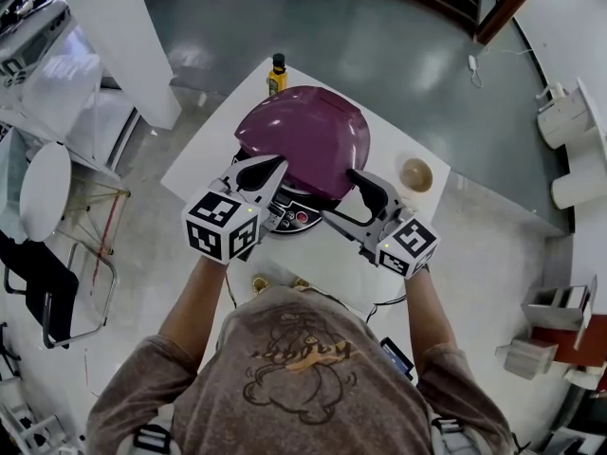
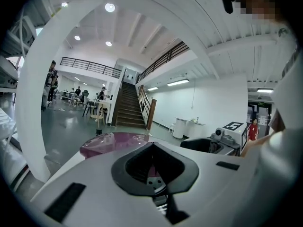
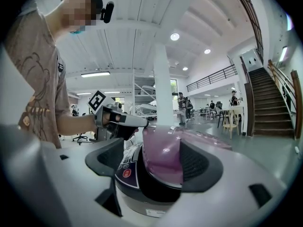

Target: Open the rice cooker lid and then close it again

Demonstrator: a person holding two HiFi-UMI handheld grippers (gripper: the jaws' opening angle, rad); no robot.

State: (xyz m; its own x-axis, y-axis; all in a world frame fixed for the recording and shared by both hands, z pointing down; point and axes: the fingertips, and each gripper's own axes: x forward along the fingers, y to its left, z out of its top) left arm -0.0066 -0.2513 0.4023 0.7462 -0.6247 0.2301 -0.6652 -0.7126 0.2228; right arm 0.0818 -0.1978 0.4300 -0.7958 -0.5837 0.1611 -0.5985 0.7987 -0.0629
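Person's brown shirt (image 1: 294, 377) fills the foreground. At left, the left hand-held gripper (image 1: 275, 169), jaws together and empty, points at the purple-lidded rice cooker (image 1: 303, 136) on the white table (image 1: 213, 154). At right, the right hand-held gripper (image 1: 349, 197) stands wide, straddling the cooker's front edge.

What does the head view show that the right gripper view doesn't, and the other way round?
Only the head view: a small bottle with a yellow label and black cap and a round tan bowl on the white table. Only the right gripper view: round ceiling lights and distant people standing by tables. Both: the glossy purple rice cooker lid and the left tool.
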